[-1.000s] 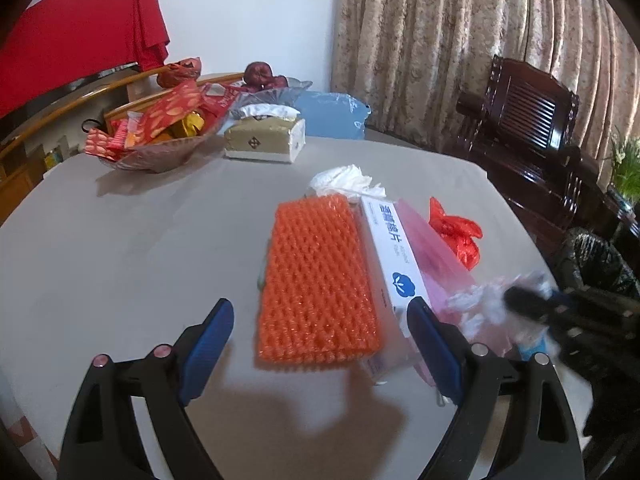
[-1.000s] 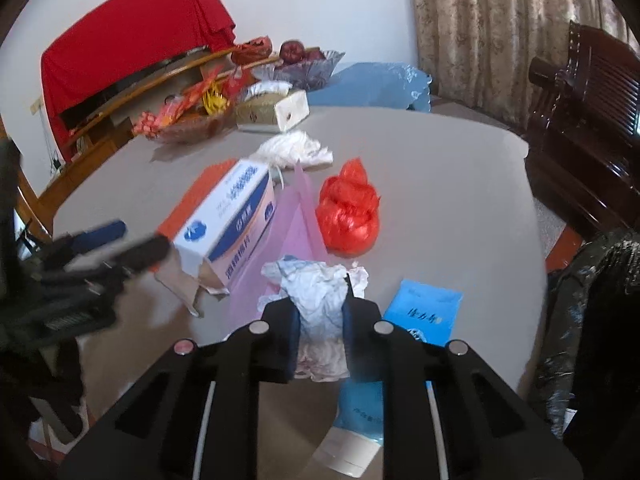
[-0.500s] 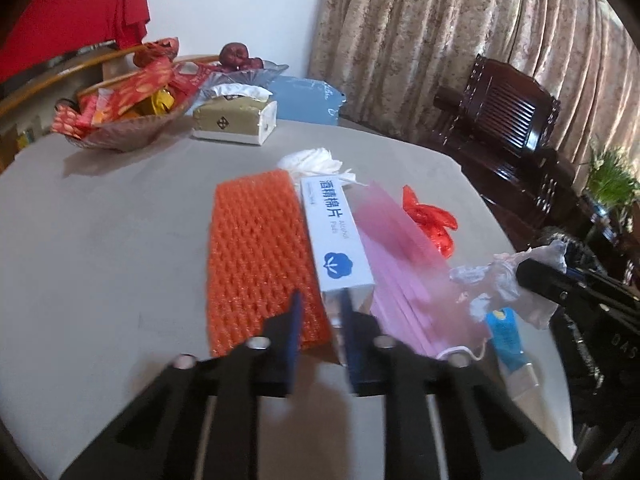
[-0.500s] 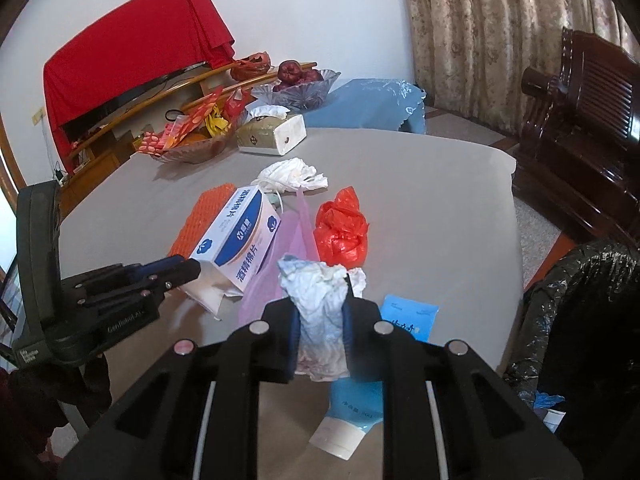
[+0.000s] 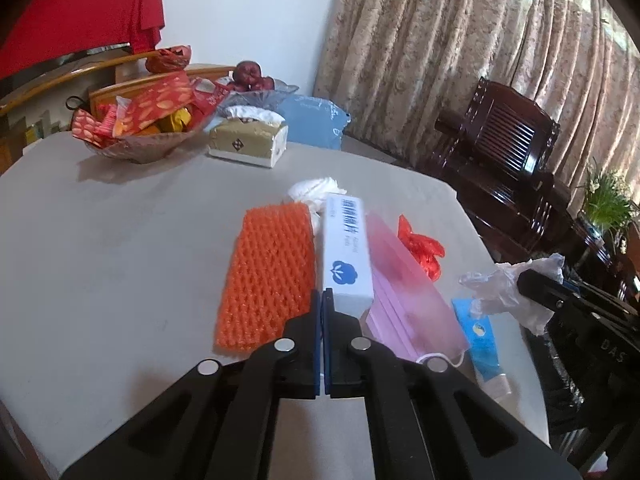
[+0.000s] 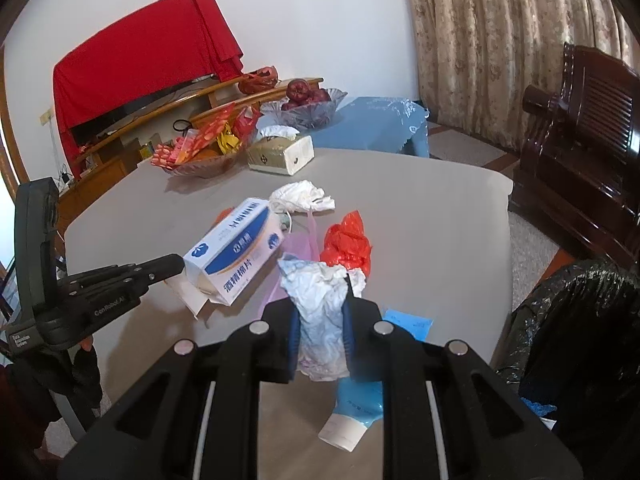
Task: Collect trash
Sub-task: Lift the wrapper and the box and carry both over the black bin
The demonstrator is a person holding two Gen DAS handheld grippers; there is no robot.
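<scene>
Worktop (image 5: 120,248) lies under both tools. Bin bag (image 6: 576,320) right of right tool. Box (image 5: 346,252) just ahead of left tool (image 5: 322,300), whose fingers are together, gripping the box's flap. Right tool (image 6: 320,320) clamped on crumpled wad (image 6: 320,312), lifted off the worktop.

My two wrist fisheyes look steeply down along their fingers, close over the grey table (image 5: 120,240); both frames share the white-and-blue box (image 5: 347,256) at centre.
</scene>
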